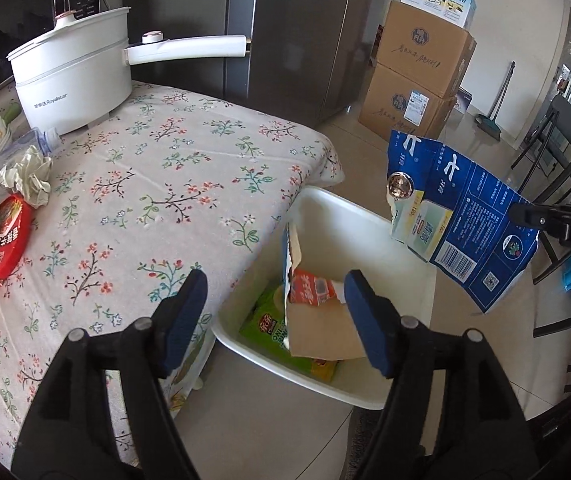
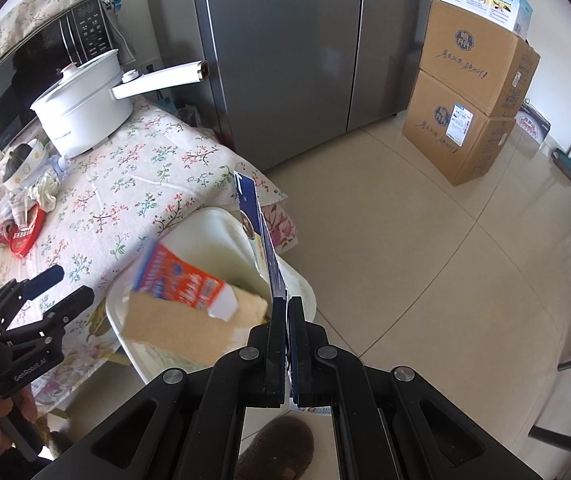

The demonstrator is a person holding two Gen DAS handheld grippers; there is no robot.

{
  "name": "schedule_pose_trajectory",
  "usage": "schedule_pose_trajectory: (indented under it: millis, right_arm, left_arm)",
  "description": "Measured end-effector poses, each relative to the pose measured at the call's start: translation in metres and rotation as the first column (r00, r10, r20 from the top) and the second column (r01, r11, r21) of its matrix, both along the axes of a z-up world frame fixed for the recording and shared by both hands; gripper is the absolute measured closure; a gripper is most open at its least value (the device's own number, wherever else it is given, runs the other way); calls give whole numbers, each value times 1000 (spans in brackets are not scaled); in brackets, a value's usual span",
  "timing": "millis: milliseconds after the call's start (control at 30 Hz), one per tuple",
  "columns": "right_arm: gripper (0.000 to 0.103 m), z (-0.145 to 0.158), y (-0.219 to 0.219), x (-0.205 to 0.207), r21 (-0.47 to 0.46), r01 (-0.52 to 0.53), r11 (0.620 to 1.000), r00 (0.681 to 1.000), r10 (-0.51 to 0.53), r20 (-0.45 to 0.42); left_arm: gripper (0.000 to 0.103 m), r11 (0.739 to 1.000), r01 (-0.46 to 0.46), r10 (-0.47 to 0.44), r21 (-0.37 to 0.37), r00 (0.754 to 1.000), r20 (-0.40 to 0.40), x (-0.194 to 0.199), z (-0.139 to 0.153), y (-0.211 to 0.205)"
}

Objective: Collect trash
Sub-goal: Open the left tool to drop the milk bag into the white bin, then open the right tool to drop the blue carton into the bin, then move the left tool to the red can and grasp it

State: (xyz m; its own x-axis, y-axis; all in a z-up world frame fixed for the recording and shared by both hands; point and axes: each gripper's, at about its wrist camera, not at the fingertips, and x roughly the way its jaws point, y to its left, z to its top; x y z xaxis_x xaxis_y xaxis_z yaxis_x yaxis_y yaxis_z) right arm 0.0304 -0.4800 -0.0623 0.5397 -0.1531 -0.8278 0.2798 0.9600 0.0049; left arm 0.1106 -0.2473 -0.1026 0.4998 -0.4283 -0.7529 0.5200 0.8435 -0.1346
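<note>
A white bin [image 1: 365, 220] stands on the floor beside the floral table [image 1: 157, 184]; it holds an orange and brown carton [image 1: 313, 312] and a green packet [image 1: 265, 328]. My left gripper [image 1: 273, 320] is open and empty above the bin's near edge; it also shows in the right wrist view [image 2: 61, 292]. My right gripper [image 2: 287, 304] is shut on a flattened blue milk carton [image 1: 465, 220], held above the bin's right side [image 2: 263, 232]. In the right wrist view the orange carton [image 2: 181, 280] looks blurred over the bin [image 2: 213, 232]. More trash lies at the table's left: a red lid [image 1: 1, 244] and crumpled paper [image 1: 29, 176].
A white electric pot [image 1: 73, 76] with a long handle stands at the table's back, a microwave [image 2: 25, 80] behind it. A grey fridge [image 2: 293, 48] and stacked cardboard boxes [image 2: 469, 92] stand beyond. Dark chairs [image 1: 557, 152] are on the right, over tiled floor [image 2: 425, 240].
</note>
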Motion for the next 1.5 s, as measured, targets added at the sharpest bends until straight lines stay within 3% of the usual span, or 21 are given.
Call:
schedule_pose_trajectory:
  millis: [133, 567, 667, 733, 800, 1233, 1500]
  right_arm:
    - [101, 1, 11, 6, 2, -25, 1000, 1000, 25, -3]
    - [100, -10, 50, 33, 2, -90, 996, 995, 90, -46]
    - [82, -8, 55, 37, -2, -71, 998, 996, 70, -50]
    - [56, -4, 59, 38, 0, -71, 997, 997, 71, -32]
    - [48, 2, 66, 39, -13, -80, 997, 997, 80, -12]
    - [31, 14, 117, 60, -41, -157, 987, 987, 157, 14]
    - [22, 15, 160, 78, -65, -211, 975, 977, 212, 8]
  left_arm:
    - [20, 999, -44, 44, 5, 999, -1, 3, 5, 20]
    - [13, 990, -134, 133, 45, 991, 21, 2, 23, 84]
    - [13, 988, -149, 148, 49, 989, 20, 2, 26, 96]
    - [13, 986, -160, 159, 50, 987, 19, 3, 27, 103]
    - [13, 984, -172, 171, 54, 985, 21, 3, 28, 112]
    - [13, 960, -272, 271, 73, 962, 24, 10, 35, 171]
    - [8, 923, -379, 379, 63, 925, 18, 20, 42, 230]
